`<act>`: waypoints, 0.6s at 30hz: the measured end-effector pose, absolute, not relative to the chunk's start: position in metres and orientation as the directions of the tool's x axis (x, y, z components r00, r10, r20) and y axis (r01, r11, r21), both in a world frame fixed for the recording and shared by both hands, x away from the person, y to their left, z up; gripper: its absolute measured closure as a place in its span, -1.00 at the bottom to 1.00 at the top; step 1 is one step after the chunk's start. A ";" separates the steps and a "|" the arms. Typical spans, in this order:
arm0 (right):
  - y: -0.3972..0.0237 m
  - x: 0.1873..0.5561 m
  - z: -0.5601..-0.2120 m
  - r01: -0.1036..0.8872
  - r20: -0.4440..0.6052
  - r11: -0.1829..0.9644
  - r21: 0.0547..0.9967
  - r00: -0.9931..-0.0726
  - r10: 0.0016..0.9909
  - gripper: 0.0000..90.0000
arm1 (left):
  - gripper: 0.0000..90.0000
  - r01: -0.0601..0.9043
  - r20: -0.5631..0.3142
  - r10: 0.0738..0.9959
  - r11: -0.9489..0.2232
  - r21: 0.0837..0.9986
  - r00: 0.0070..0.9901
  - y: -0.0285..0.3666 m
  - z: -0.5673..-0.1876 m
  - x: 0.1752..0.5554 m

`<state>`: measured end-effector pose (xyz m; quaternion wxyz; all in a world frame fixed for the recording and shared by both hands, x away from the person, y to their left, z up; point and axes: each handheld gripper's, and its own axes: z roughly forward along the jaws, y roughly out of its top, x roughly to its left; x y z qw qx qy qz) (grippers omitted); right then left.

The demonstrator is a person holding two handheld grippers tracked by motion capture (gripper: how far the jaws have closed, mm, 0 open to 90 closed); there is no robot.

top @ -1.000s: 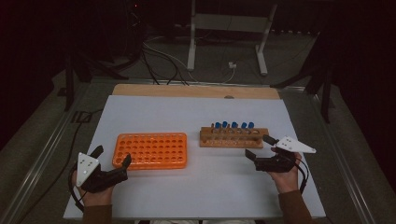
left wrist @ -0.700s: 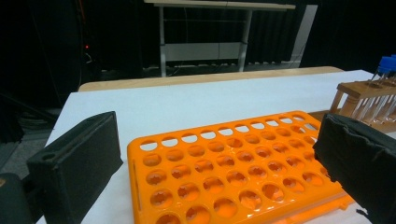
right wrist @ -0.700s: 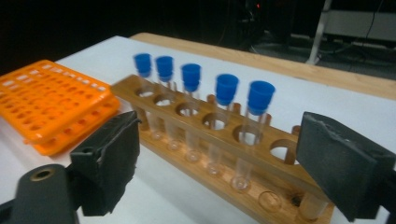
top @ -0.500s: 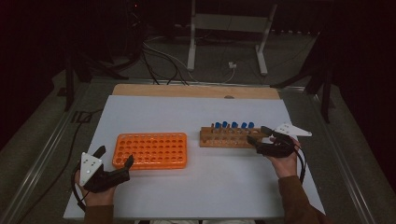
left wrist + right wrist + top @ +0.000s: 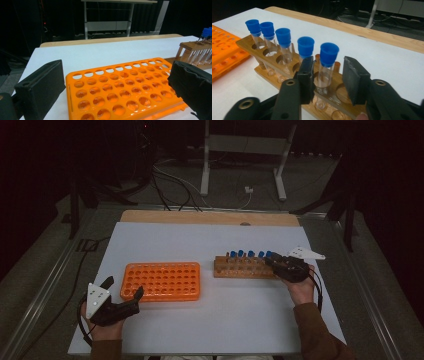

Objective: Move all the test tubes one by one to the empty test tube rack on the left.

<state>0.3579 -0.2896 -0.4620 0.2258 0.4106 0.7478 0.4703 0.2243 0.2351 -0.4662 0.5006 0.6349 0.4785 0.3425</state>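
**Right claw closing around the end tube in the wooden rack**

I have my right claw (image 5: 328,78) at the right end of the wooden rack (image 5: 245,268), which sits right of centre on the white worktop (image 5: 210,237). Its jaws have just been closing and now stand either side of the nearest blue-capped tube (image 5: 325,67), the last in a row of five. In the right gripper view the left pad sits against the glass or just beside it, while a gap remains between the tube and the right pad, so I do not count this as a grip yet. The tube stands upright in its hole, cap well above the jaws. The other four tubes (image 5: 283,46) run away to the far left in that view, each upright in its own hole.

My left claw (image 5: 124,296) rests on the near left of the worktop, jaws wide apart and holding nothing. Its tips sit at the near left corner of the orange rack (image 5: 162,281), which lies flat, left of the wooden rack and apart from it. Its holes look empty.
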 end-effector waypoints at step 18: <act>-0.281 0.362 -0.467 0.390 0.014 0.260 0.883 -0.577 0.817 0.69 | -0.97 0.270 -0.049 0.947 -0.041 0.962 0.317 0.234 -0.467 0.225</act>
